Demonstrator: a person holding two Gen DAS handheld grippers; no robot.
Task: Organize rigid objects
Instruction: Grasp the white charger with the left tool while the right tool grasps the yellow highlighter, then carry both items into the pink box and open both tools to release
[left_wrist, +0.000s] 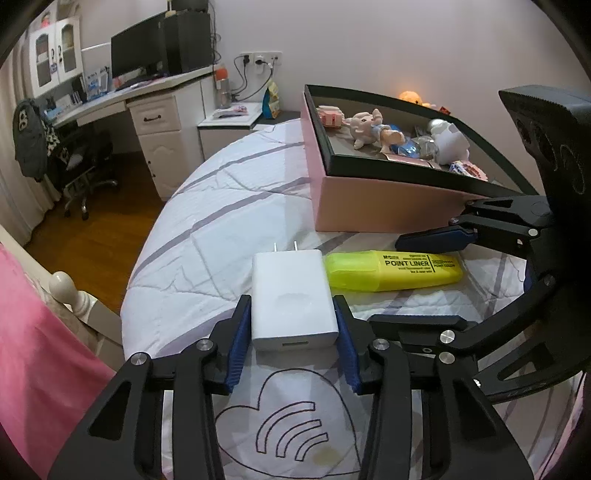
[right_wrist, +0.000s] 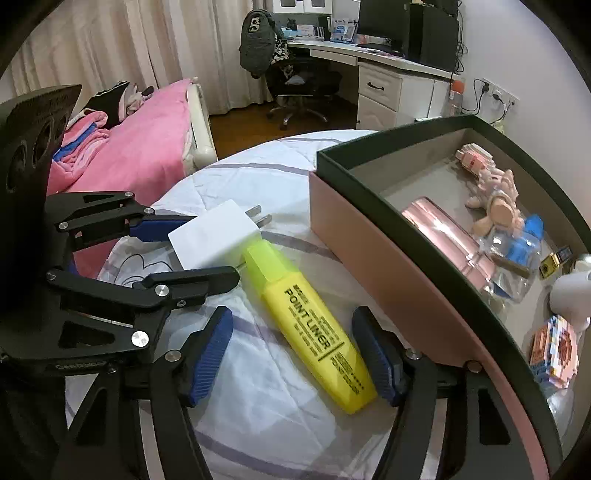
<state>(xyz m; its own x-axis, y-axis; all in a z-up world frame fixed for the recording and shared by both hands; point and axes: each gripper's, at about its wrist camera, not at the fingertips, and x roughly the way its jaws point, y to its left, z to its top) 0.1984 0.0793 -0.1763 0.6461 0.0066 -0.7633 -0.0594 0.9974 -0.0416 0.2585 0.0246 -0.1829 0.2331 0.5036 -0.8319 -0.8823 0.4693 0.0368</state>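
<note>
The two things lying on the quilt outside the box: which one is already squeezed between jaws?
The white charger. The left gripper presses both its sides, while the yellow highlighter lies loose between the right gripper's open jaws.

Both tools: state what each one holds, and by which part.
The left tool grips the white charger by its two side faces, at the end opposite the prongs. The right tool straddles the yellow highlighter without touching it, so it holds nothing.

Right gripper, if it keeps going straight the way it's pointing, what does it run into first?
Most likely the yellow highlighter, which lies between the right gripper's open blue pads on the quilt. The pink box sits just beside that line, though depth is hard to judge.
</note>
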